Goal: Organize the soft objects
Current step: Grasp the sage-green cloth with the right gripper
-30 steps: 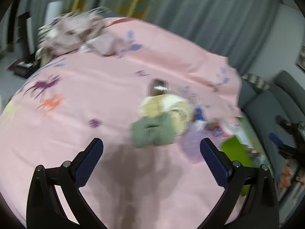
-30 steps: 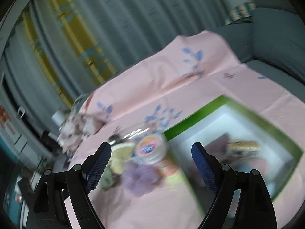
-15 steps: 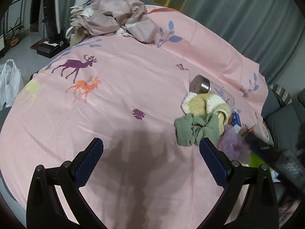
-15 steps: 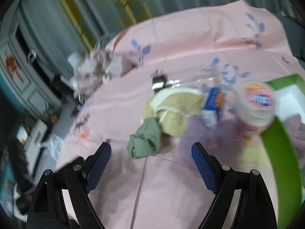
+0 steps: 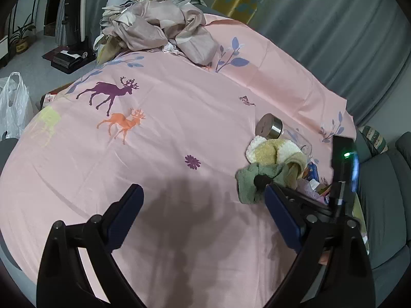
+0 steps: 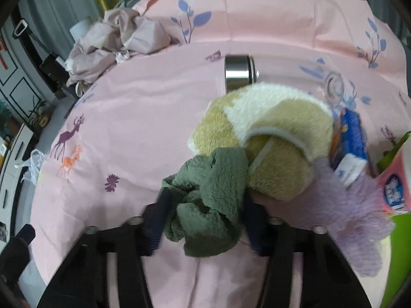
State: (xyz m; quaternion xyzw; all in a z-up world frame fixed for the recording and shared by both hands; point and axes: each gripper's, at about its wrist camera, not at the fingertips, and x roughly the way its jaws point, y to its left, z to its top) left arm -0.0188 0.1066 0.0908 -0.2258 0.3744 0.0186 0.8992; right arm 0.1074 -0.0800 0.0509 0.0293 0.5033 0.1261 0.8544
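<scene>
Crumpled, fleecy green cloth (image 6: 210,200) on the pink sheet (image 6: 143,118) against the yellow-white plush (image 6: 267,138), pinched between right gripper (image 6: 203,218) fingers; left gripper (image 5: 203,210) spread wide, holding nothing.

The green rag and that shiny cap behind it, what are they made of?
Green rag: looks like fleecy, matte microfibre or terry; its surface is nubbly and it crumples softly. Cap: probably brushed steel, smooth, with a bright banded sheen.

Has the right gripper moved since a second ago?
Yes. The right gripper has gone from the green box toward the green cloth, which its jaws now straddle, beside the yellow-and-white plush.
</scene>
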